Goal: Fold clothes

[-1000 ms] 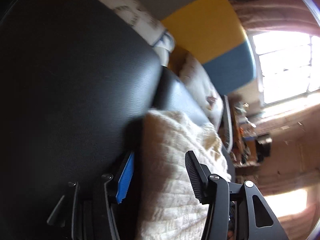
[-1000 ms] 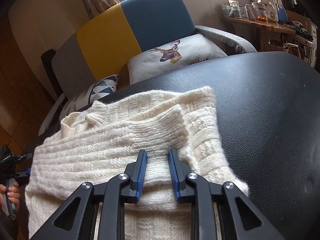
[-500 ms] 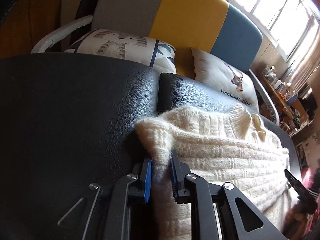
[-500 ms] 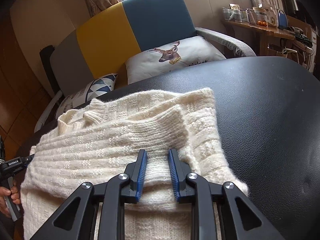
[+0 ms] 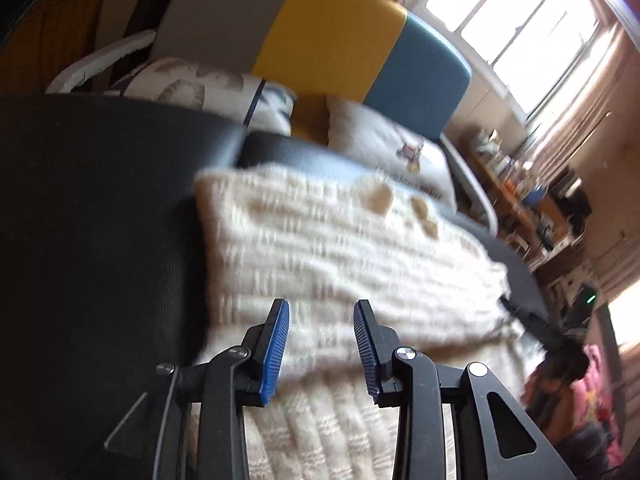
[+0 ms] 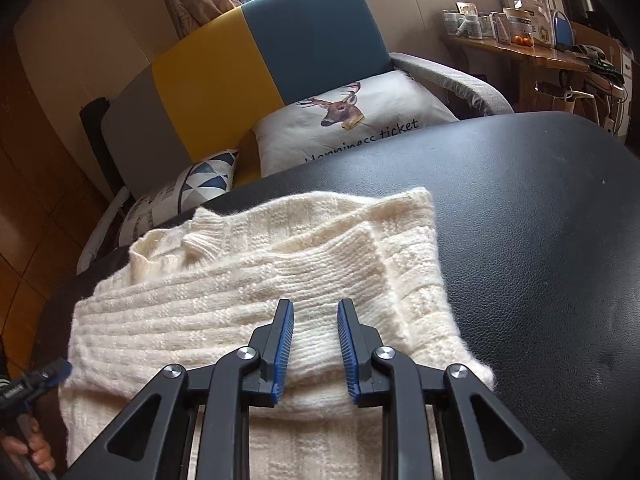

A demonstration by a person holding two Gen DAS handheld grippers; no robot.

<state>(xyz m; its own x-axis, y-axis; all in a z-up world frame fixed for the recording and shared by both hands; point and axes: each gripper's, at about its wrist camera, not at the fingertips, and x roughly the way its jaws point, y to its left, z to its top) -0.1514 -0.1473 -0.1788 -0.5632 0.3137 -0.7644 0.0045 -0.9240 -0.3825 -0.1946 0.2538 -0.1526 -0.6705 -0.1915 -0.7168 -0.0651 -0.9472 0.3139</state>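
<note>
While the cream sweater (image 6: 256, 300) lies partly folded on the black tabletop (image 6: 540, 208), both grippers — left (image 5: 322, 344), right (image 6: 314, 344) — hover over it with fingers parted, gripping nothing — a shallow pinch could catch one knit layer and drag the fold askew.

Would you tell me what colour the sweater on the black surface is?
Cream-white ribbed knit sweater, clearest in the right wrist view.

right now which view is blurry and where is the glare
Left wrist view: motion blur smears the cream sweater, and the window is blown out white. Right wrist view: sharp, sweater evenly lit, faint sheen on the black leather surface.
</note>
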